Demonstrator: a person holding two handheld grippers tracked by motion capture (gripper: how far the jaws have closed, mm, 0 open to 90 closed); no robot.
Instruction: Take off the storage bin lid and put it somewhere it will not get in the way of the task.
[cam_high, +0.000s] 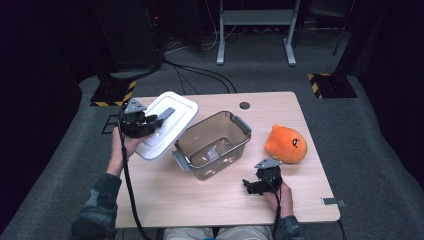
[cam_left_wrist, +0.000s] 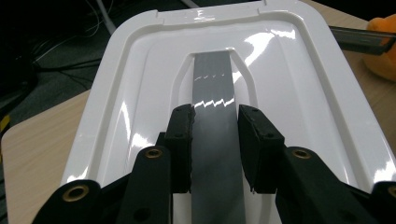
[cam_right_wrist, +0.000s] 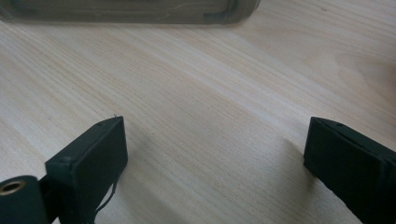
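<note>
Right gripper (cam_high: 260, 184) rests wide open near table (cam_high: 200, 200) front; left gripper (cam_left_wrist: 215, 144) clamps white lid's (cam_high: 167, 122) grey handle (cam_left_wrist: 215, 93), lid left of clear bin (cam_high: 212, 145) — keep it level, carry squarely.

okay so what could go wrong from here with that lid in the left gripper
1. The left gripper holds the white lid only by its grey handle strip; the tilted lid could twist or slip.
2. The lid's low edge hangs close to the clear bin and could knock its rim.
3. The right gripper rests open, not steadying the bin.
</note>
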